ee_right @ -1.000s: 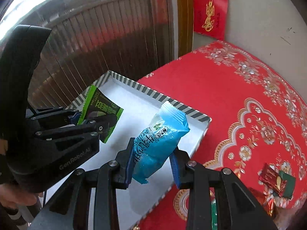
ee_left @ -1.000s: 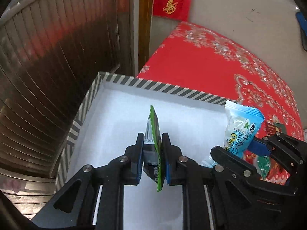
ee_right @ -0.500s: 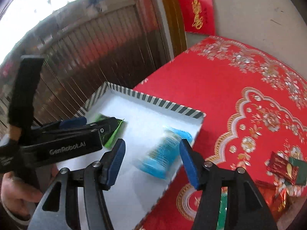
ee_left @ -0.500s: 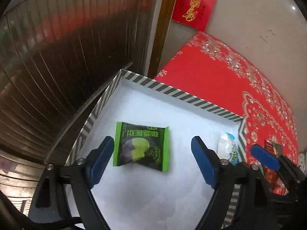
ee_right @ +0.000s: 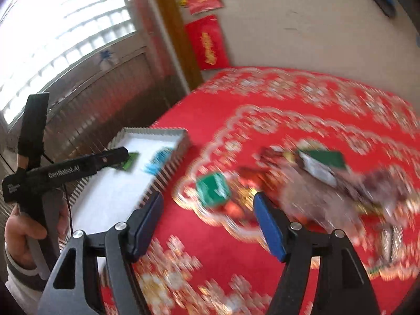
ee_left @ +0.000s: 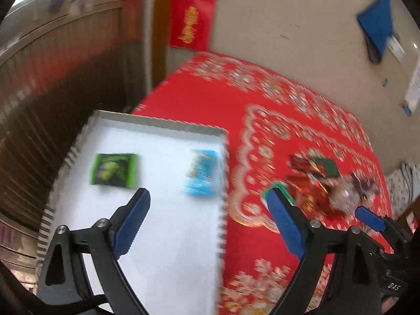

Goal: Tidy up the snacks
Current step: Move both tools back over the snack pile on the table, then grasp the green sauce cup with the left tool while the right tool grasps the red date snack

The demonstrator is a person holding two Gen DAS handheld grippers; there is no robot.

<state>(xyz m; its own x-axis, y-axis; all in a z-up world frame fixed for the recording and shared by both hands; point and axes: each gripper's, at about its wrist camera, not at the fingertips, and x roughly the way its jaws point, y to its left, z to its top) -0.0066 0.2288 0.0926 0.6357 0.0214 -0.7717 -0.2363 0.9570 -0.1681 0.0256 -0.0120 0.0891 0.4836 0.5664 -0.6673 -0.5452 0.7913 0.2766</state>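
Observation:
A white box with a striped rim [ee_left: 157, 127] [ee_right: 178, 147] sits at the left of the red table. A green snack packet [ee_left: 114, 169] [ee_right: 128, 161] and a blue snack packet [ee_left: 200, 174] [ee_right: 157, 164] lie flat inside it. A pile of loose snacks [ee_left: 325, 181] [ee_right: 309, 181] lies on the cloth to the right, with a green packet [ee_right: 214, 189] at its near edge. My left gripper [ee_left: 207, 220] is open and empty over the box's right rim. My right gripper [ee_right: 207, 218] is open and empty, just short of the pile. Both views are blurred.
The red patterned tablecloth [ee_left: 262, 105] covers the table. A dark slatted wall and window [ee_right: 65, 39] stand left of the box. Red paper decorations [ee_left: 193, 18] hang on the back wall. The right gripper's tips [ee_left: 370, 219] show at the left view's right edge.
Both grippers opened and dropped their packets into the box: green from the left, blue from the right. Both then pulled back and swung right toward the snack pile.

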